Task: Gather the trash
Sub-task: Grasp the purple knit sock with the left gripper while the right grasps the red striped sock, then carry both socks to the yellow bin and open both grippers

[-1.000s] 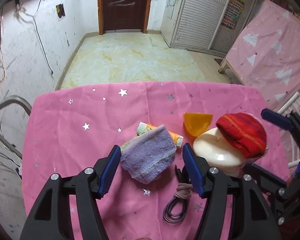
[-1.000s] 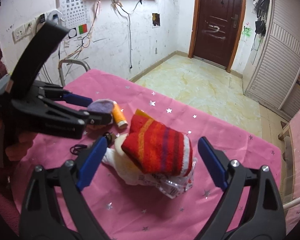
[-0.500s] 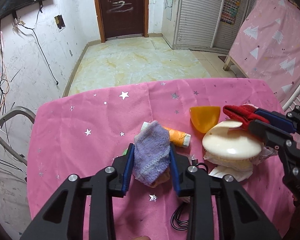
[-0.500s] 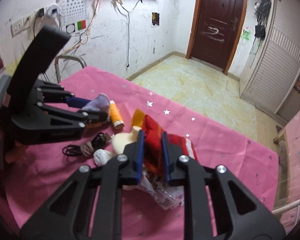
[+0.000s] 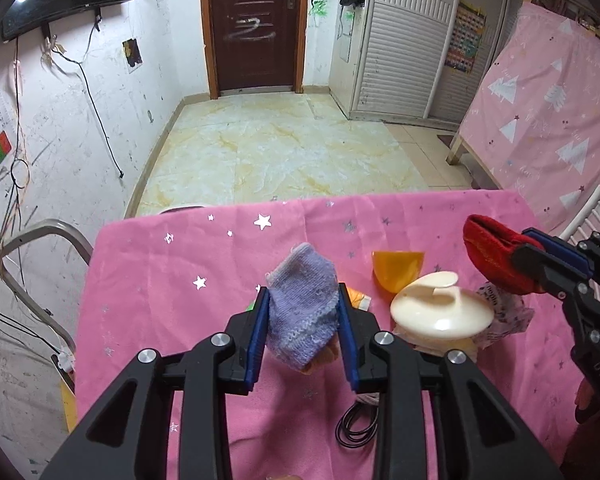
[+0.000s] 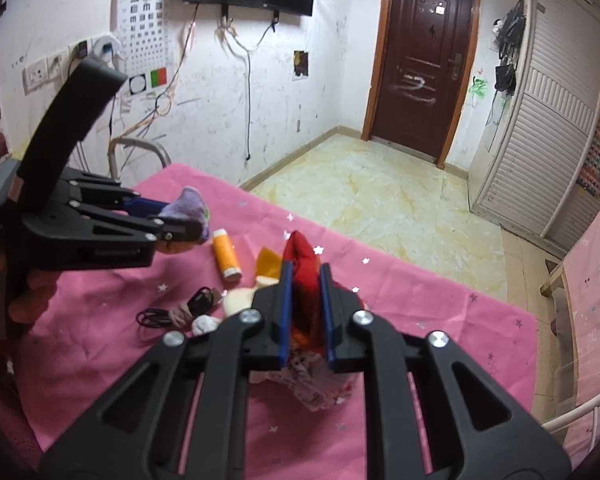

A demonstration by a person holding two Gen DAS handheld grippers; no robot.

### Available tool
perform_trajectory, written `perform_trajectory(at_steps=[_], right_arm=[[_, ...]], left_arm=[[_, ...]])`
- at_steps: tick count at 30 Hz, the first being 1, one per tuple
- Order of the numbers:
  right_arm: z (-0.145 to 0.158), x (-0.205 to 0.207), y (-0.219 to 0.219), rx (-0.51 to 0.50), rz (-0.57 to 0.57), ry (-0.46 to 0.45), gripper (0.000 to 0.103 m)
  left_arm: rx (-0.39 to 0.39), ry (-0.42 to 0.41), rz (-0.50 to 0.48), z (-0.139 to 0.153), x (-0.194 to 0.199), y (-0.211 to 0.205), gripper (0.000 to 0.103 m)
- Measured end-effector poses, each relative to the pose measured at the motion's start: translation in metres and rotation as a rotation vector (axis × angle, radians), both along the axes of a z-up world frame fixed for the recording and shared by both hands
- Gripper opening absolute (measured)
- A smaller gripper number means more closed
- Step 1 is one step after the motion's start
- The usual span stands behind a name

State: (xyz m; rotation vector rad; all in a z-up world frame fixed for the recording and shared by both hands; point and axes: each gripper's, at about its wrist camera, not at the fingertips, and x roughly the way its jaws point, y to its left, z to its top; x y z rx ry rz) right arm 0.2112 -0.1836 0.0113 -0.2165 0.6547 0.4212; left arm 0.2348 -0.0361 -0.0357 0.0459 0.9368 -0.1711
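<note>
Above the pink surface [image 5: 148,280], each claw is closed on one cloth: the left claw [image 5: 303,332] pinches the purple cloth [image 5: 302,312], the right claw [image 6: 306,312] the red cloth [image 6: 303,276]. Both cloths hang clear of the surface, so the other litter lies below them; the white lid [image 5: 440,312] sits between the claws, nearer the right one.

We see a lilac knit cloth [image 5: 302,312], a red striped cloth [image 6: 302,280], an orange tube [image 6: 226,254], and a pink star-spangled worktop [image 5: 180,264].
</note>
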Motion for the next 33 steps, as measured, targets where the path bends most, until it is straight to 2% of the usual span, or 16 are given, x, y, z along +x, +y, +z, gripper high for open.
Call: perform_trajectory(at_steps=[8, 18, 25, 33], right_arm=[[0.016, -0.012, -0.022, 0.022, -0.037, -0.042, 0.012], [0.027, -0.031, -0.064, 0.061, -0.102, -0.077, 0.012], [0.030, -0.051, -0.112, 0.102, -0.172, -0.106, 0.012], [0.026, -0.077, -0.173, 0.151, -0.273, -0.119, 0.012]], left_arm=[[0.000, -0.029, -0.012, 0.021, -0.010, -0.018, 0.024], [0.022, -0.060, -0.069, 0.044, -0.021, -0.063, 0.024], [0.044, -0.078, -0.134, 0.057, -0.029, -0.107, 0.024], [0.067, -0.089, -0.247, 0.067, -0.043, -0.179, 0.024]])
